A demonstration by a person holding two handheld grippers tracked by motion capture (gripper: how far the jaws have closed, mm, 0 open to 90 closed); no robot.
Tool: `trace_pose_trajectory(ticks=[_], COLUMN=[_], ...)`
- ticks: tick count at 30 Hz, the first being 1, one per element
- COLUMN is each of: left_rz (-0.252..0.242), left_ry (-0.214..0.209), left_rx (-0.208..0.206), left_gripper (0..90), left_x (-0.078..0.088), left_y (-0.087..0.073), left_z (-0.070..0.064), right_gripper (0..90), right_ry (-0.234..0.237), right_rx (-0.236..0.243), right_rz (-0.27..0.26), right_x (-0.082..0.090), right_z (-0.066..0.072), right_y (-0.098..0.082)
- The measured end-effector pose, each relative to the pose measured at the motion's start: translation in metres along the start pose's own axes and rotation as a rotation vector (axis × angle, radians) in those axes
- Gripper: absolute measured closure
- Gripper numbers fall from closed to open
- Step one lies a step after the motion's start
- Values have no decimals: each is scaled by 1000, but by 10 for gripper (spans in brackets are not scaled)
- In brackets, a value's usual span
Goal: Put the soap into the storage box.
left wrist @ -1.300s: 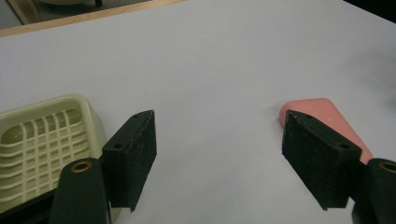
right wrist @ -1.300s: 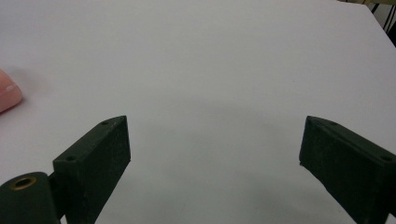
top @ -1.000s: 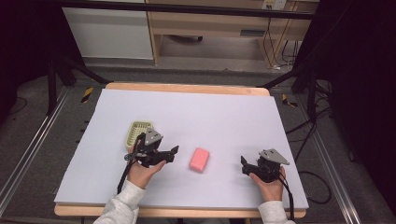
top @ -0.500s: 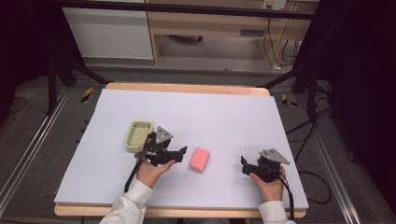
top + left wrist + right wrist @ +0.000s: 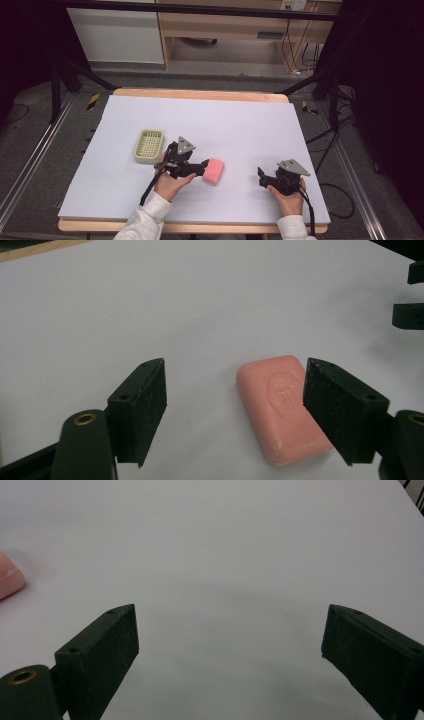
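Pink soap (image 5: 280, 407) partly covered on its right side by one of the left gripper's fingers (image 5: 340, 407); embossed mark on top too faint to read. In the right gripper view, cut by the left edge to a mere corner (image 5: 7, 582). Contents of the green basket (image 5: 149, 146) too small to tell.

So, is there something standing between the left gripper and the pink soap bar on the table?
Nothing visible does. The left gripper is open, and the pink soap bar lies flat on the white table just ahead, towards its right-hand jaw in the left gripper view. The bare surface between them holds no other object.
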State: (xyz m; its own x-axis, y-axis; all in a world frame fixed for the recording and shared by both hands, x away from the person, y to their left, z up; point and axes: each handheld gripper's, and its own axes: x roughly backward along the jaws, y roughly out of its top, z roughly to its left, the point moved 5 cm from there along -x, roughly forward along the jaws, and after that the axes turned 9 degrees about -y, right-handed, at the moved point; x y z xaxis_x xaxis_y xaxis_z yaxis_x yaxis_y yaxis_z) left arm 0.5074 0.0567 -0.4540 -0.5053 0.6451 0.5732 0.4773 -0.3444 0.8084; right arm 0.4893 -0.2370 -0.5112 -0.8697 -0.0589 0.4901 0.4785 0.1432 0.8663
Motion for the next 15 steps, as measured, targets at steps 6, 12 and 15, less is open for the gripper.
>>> trace_pose_trajectory(ticks=[6,12,15], left_rz=[16,49,59], left_ry=[-13,-27,-30], left_rx=[-7,-19,-21], left_gripper=[250,247,245], left_x=[-8,-17,-19], left_y=[1,1,1], left_z=[-6,-12,-14], right_gripper=[85,86,85], right_ry=[2,4,4], right_rx=[2,5,6], right_rz=[3,5,6], right_x=[0,0,0], right_z=[0,0,1], right_y=[0,0,0])
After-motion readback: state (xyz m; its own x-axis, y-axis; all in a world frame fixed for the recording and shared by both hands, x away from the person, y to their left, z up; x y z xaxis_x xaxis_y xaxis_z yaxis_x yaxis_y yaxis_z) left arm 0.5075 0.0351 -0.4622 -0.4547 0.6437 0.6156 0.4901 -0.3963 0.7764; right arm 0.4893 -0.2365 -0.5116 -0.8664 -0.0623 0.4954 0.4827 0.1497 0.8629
